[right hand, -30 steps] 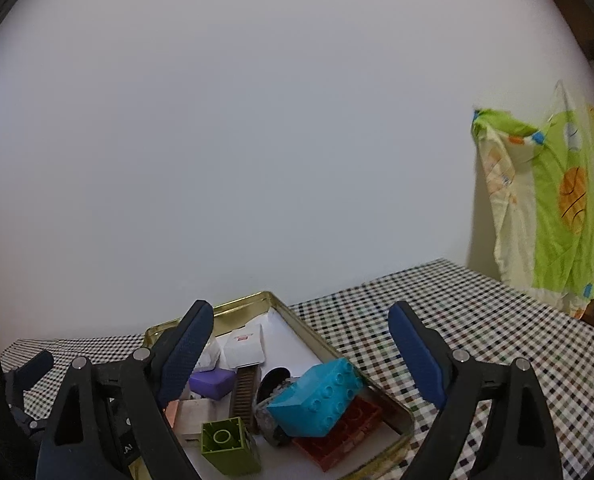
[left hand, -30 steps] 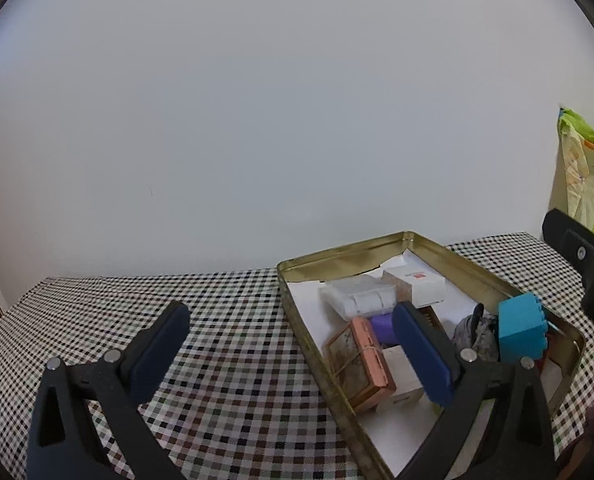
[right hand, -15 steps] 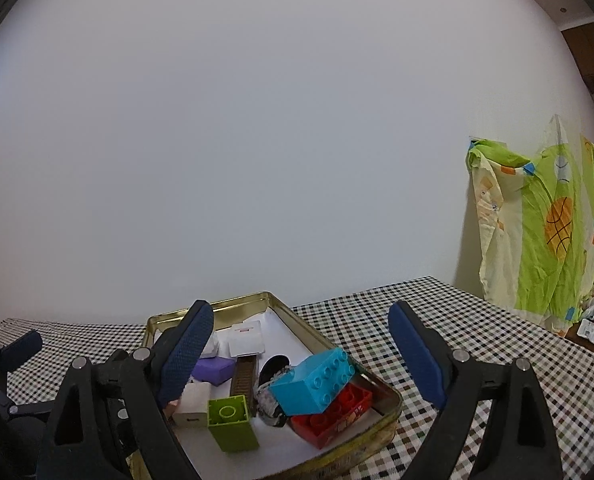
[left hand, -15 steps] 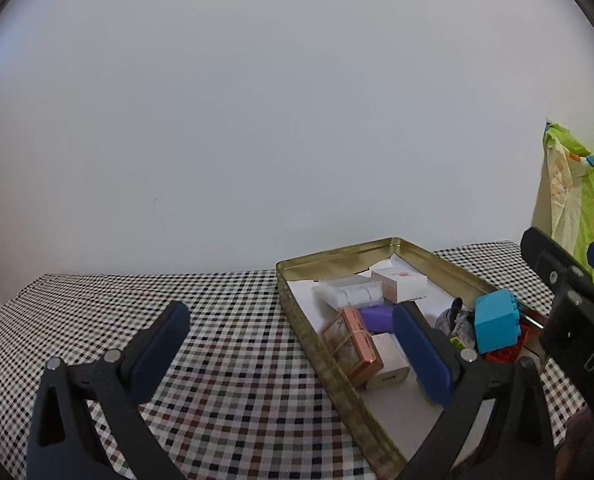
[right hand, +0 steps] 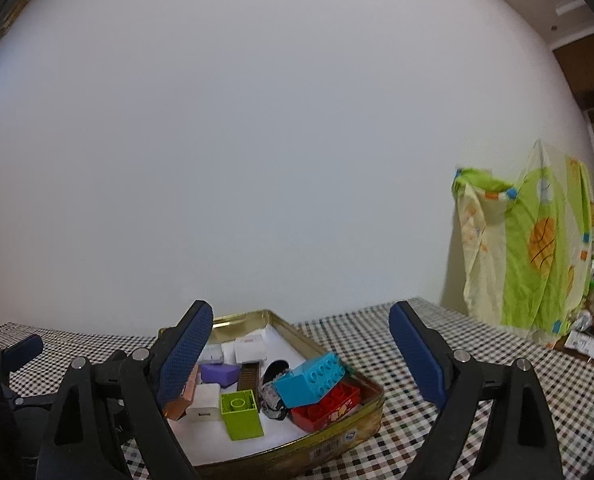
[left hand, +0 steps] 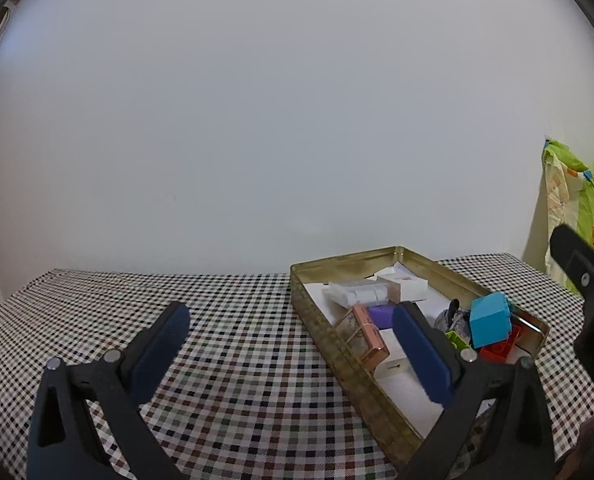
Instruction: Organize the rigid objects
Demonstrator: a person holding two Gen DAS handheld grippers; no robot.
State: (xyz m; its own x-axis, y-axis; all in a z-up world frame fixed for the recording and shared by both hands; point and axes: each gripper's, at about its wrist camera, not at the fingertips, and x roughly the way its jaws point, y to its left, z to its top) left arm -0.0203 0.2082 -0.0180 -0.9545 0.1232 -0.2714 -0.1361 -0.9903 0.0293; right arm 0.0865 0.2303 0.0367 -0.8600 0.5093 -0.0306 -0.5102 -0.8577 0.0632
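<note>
Both grippers pulled back since a second ago, jaws stayed wide apart, empty. Gold tin (right hand: 339, 430) on checkered worktop (left hand: 237, 344) held blue brick (right hand: 311, 378), red brick (right hand: 329, 402), green brick (right hand: 241, 414), white boxes (left hand: 381, 290).

The left wrist view looks from low over the checked tablecloth (left hand: 237, 340) toward the far wall, with the gold tin (left hand: 337, 344) near on its right. The right wrist view faces the same wall from just behind the tin (right hand: 337, 436), close up. Both share the tin and its contents.
</note>
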